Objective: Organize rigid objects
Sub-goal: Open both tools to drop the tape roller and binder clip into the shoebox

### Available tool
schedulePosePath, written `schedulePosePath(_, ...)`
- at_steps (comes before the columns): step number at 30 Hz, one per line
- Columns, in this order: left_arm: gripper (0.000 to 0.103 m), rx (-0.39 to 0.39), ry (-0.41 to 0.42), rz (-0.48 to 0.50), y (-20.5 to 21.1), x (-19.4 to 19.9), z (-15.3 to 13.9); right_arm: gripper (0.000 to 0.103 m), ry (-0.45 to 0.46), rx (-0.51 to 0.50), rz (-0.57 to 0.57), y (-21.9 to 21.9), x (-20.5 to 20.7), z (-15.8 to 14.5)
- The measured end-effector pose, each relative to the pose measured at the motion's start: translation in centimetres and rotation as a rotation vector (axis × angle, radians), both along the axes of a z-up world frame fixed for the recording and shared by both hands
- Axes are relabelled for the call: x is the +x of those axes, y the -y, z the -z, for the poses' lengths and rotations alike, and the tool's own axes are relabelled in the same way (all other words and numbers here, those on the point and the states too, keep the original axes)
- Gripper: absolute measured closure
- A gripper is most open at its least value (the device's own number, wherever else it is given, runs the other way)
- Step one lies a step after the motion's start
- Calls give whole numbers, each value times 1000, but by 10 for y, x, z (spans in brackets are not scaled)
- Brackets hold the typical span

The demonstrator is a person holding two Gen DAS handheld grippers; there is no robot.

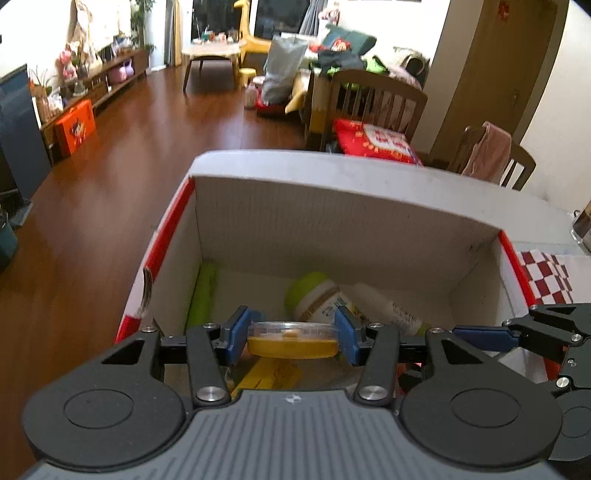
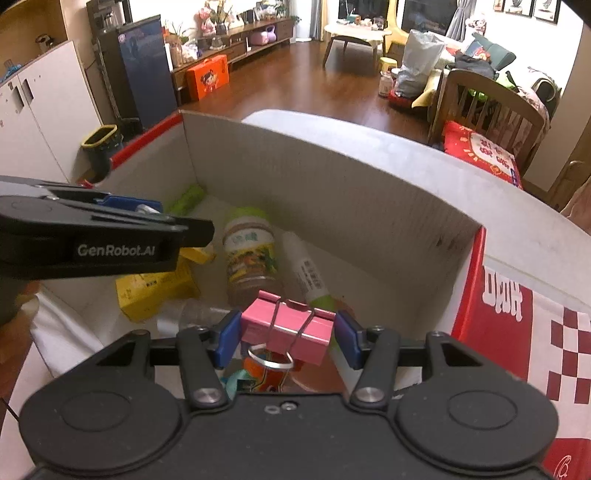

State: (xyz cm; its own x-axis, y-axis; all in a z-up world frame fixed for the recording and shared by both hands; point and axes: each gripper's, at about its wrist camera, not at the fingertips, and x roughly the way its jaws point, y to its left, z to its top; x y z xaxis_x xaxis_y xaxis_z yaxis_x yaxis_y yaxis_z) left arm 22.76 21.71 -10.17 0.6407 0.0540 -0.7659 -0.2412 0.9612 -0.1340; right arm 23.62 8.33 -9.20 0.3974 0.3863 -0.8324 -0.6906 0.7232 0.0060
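From the left wrist, the left gripper (image 1: pixel 291 334) pinched a round yellow tub (image 1: pixel 292 339) above the cardboard box (image 1: pixel 343 218), seemingly for dropping in, while from the right wrist the right gripper (image 2: pixel 288 334) likewise clamped a pink binder clip (image 2: pixel 287 328) over it.

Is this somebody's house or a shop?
Most likely a home's living room: a wooden floor, a low coffee table, a long TV cabinet with toys and plants, and a wooden crib piled with bedding.
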Motion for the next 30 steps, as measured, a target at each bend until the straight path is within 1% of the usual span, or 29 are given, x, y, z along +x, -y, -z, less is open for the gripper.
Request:
schedulePosePath(3,53,-10,-23,6,0,1,3,52,-8,-7,6,-1,1,2)
schedulePosePath(8,53,-35,-85,13,1,3,8,50,-21,-34,1,-4,0,4)
schedulePosePath(10,53,-34,-103,18,2,3,10,49,-29,-33,-3,-3,0,3)
schedulePosePath(11,53,-30,-112,19,3,4,11,48,-31,-34,-4,-3,-1,2)
schedulePosePath(14,53,-36,-147,27,5,5,13,38,-34,-19,-3,2,1,-2)
schedulePosePath(17,53,-37,-162,31,6,4,13,37,-35,-4,-5,7,-2,-7)
schedulePosePath(18,53,-38,-164,37,7,3,12,35,-33,2,-8,9,-3,-9)
schedulePosePath(20,49,-50,-158,44,7,-1,9,33,-30,15,-9,13,-5,-13)
schedulePosePath(21,44,-57,-154,41,7,-3,7,33,-28,23,-7,15,-7,-15)
schedulePosePath(22,43,-64,-145,39,7,-6,5,33,-28,32,-5,17,-7,-17)
schedulePosePath(24,43,-64,-133,39,8,-11,0,32,-27,47,2,21,-9,-22)
schedulePosePath(30,42,-21,-95,37,16,-28,-19,30,-8,102,11,36,-19,-41)
